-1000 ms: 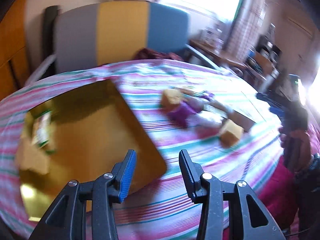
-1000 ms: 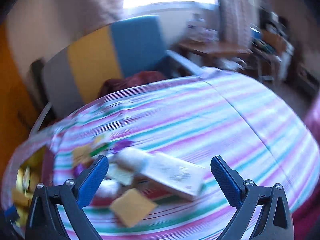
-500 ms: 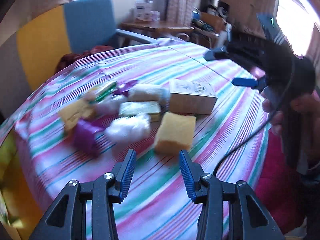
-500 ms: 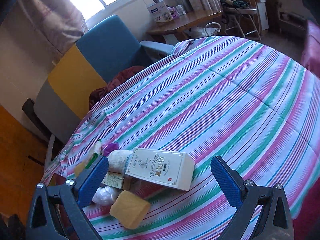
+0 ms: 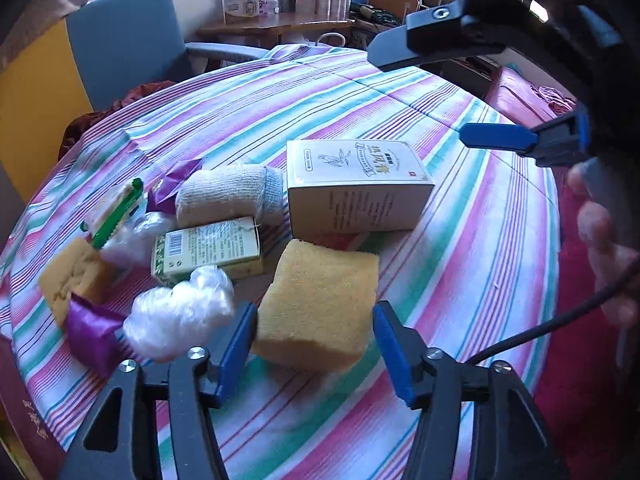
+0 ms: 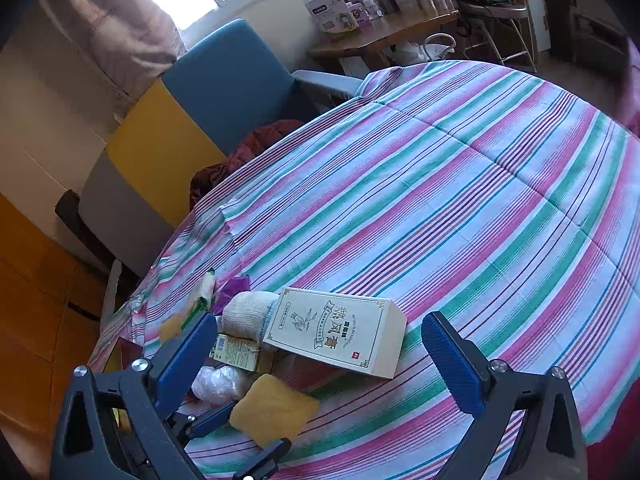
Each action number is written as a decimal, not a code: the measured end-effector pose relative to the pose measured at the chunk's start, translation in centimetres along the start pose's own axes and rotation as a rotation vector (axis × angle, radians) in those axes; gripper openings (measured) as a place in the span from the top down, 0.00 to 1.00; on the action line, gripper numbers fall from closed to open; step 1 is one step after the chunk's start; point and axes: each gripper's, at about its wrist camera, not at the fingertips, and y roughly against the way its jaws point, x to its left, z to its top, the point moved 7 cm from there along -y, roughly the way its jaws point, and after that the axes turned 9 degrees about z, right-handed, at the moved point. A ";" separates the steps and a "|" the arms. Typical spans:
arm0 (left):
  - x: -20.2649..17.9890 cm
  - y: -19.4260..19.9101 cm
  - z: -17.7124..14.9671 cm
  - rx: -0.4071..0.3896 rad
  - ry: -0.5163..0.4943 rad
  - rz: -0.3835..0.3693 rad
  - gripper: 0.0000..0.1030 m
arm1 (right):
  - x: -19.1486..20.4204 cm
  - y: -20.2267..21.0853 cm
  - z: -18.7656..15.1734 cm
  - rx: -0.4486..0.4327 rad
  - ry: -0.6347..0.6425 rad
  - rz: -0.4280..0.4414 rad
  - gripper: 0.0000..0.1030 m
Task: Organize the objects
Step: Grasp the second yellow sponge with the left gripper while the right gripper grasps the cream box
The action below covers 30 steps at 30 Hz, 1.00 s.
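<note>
Your left hand-held gripper [image 5: 314, 354] stood apart, straddling the yellow sponge [image 5: 320, 304] near the surface's front edge. Closing off-centre could have squashed it sideways into the plastic wad [image 5: 180, 314]. Your right hand-held gripper [image 6: 316, 350] hung wide apart above.

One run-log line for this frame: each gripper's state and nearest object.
left gripper: open, fingers either side of yellow sponge, not closed | right gripper: open, above cream box | striped tablecloth

Porous sponge [image 5: 320, 304] — matt cardboard box [image 5: 356, 184], woven tablecloth [image 5: 460, 248].
</note>
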 end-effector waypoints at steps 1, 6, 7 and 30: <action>0.0 -0.4 0.0 0.010 0.006 0.003 0.39 | -0.1 -0.1 0.0 0.002 -0.001 -0.002 0.00; 0.4 -0.4 -1.1 -0.018 0.027 0.015 0.47 | -0.2 -0.5 -0.1 0.017 0.013 -0.026 0.00; 0.7 -0.2 -1.4 -0.018 0.041 0.008 0.47 | -0.2 -0.6 -0.2 0.020 0.014 -0.026 0.00; 4.2 5.6 -10.7 -0.031 0.223 0.005 0.47 | 3.2 -8.6 -2.3 0.449 0.730 -0.280 0.00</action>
